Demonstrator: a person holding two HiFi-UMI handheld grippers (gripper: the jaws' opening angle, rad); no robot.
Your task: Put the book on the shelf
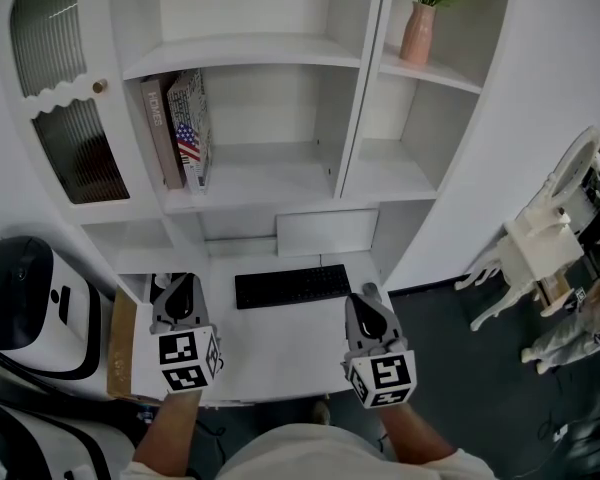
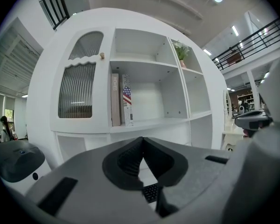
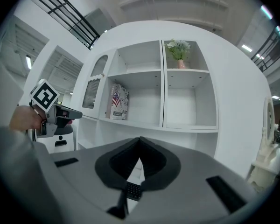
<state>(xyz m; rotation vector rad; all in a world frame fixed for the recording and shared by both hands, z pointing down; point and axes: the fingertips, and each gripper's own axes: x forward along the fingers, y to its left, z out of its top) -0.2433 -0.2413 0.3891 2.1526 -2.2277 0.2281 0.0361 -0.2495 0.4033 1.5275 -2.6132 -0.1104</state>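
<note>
A white curved shelf unit [image 1: 250, 50] rises behind a white desk [image 1: 280, 343] that carries a black keyboard [image 1: 292, 286]. The flag-printed book [image 1: 190, 128] stands upright on the middle shelf, against a brown book [image 1: 162, 133]. The left hand-held gripper [image 1: 181, 286] and right hand-held gripper [image 1: 369, 296] hover over the desk, each with jaws pressed together on nothing.

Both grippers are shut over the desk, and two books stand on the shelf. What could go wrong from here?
The flag book stands upright with bare shelf to its right, so a nudge may topple it. The keyboard lies between the left gripper and right gripper; a low sweep might knock it.
</note>
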